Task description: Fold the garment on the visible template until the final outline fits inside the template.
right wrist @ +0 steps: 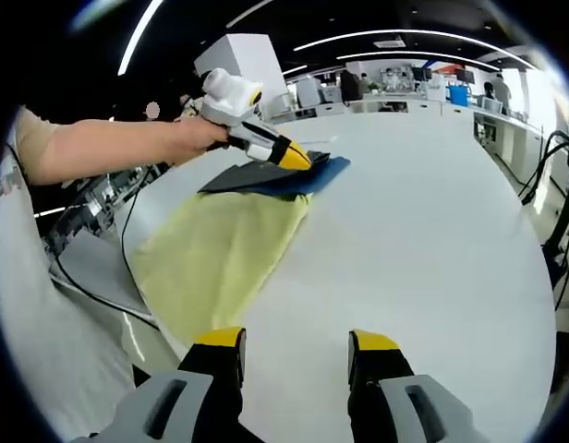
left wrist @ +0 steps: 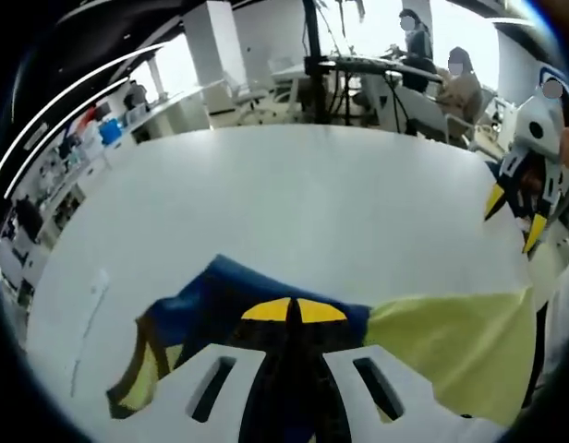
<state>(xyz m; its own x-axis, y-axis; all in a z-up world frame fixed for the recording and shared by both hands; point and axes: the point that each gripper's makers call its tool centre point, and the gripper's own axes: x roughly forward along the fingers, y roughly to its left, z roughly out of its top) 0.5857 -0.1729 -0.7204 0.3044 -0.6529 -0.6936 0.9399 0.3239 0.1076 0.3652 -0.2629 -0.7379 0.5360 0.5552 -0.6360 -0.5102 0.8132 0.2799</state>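
Showing one garment [right wrist: 220, 249], yellow and blue, lying on one white table [right wrist: 432, 240]; two grippers: left gripper [right wrist: 298, 159], right gripper [right wrist: 294, 343]; two people sitting behind [left wrist: 441, 69].

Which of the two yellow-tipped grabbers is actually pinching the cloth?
The left gripper, with its yellow tips closed on the dark blue garment. The right gripper hangs open over the bare white table, touching nothing.

Blue garment [right wrist: 286, 175] lies crumpled on white table, partly overlapping far end of flat yellow template [right wrist: 215, 254].
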